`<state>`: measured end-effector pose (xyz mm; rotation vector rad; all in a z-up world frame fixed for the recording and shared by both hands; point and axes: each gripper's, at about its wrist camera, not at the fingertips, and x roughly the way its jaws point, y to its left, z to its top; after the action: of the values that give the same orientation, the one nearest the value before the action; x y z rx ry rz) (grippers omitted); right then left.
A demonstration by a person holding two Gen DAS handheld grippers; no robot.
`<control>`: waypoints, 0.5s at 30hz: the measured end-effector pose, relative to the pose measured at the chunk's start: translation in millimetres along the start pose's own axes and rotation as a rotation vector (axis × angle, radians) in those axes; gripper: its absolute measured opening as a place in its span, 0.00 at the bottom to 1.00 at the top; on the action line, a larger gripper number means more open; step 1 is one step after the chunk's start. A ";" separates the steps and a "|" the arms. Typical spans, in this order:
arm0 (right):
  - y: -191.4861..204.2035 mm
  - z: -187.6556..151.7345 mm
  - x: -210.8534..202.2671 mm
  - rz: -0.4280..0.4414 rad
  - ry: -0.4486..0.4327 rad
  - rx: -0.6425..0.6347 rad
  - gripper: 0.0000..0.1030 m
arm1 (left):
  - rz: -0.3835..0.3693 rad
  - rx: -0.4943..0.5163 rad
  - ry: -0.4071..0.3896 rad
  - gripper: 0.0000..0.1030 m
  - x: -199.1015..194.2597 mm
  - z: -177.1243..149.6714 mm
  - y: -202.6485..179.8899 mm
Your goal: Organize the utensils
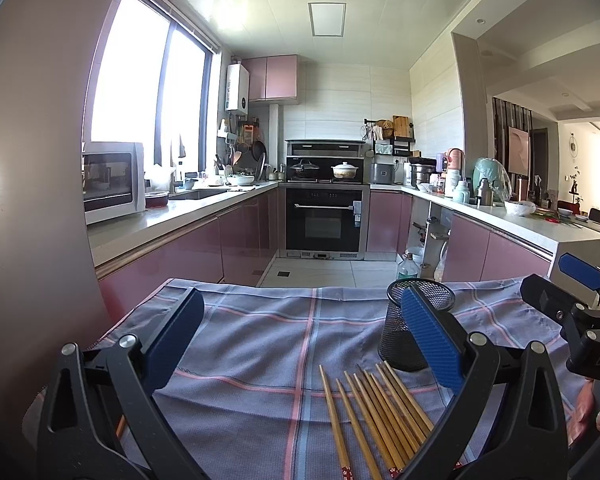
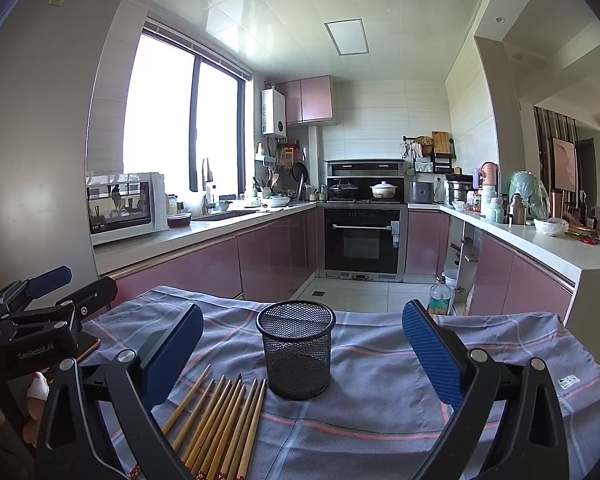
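A bench covered by a grey-blue plaid cloth (image 2: 380, 368) stands in a kitchen with pink cabinets. On the cloth a black mesh cup (image 2: 296, 348) stands upright with its mouth open to the ceiling. Just beside its base, toward the camera and to its left in the right wrist view, lies a bundle of bamboo chopsticks (image 2: 220, 424), side by side and roughly parallel, their thin tips pointing toward the cup and their decorated ends at the near edge of the frame. The nearest tips lie very close to the cup's base; whether they touch it cannot be told.

The left hand-held gripper (image 1: 300, 356) hovers over the cloth with its 2 blue-padded fingers spread wide, nothing between them; the chopsticks lie below, nearer its right finger, and the cup is partly hidden behind that finger. The right hand-held gripper (image 2: 304, 360) is likewise spread wide and holds nothing, with the cup framed between its fingers. Each view shows the other gripper at its edge, with fingertips of the person's hand (image 1: 596, 412) on the handle.
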<state>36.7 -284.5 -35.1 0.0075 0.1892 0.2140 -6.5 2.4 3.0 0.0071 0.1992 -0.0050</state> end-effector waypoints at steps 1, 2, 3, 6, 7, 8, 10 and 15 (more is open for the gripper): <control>0.4 -0.1 0.2 0.000 -0.001 0.001 0.93 | 0.000 0.000 0.000 0.94 -0.6 0.0 -0.1; 0.5 -0.2 0.0 0.000 -0.002 0.001 0.93 | -0.002 0.000 0.000 0.94 0.0 0.0 0.1; 0.0 -0.1 0.0 0.000 0.001 0.000 0.93 | 0.000 0.000 0.000 0.94 0.2 0.1 0.1; -0.6 0.1 0.5 0.001 0.000 0.001 0.93 | 0.001 -0.002 0.003 0.94 -0.4 0.4 0.5; 0.0 0.1 1.0 0.001 0.000 0.001 0.93 | 0.000 -0.001 0.001 0.94 0.2 0.2 0.2; 0.1 -0.2 0.8 0.000 -0.001 0.000 0.94 | -0.001 -0.001 0.001 0.94 0.3 0.2 0.2; -1.0 0.0 0.6 0.001 0.000 0.002 0.94 | -0.001 0.000 0.002 0.94 0.4 0.3 0.3; -2.9 -0.1 -0.5 0.001 -0.003 0.005 0.93 | -0.001 -0.001 0.002 0.94 0.4 0.3 0.3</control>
<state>36.8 -287.5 -35.2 0.0125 0.1868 0.2150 -6.0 2.7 3.2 0.0065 0.2009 -0.0055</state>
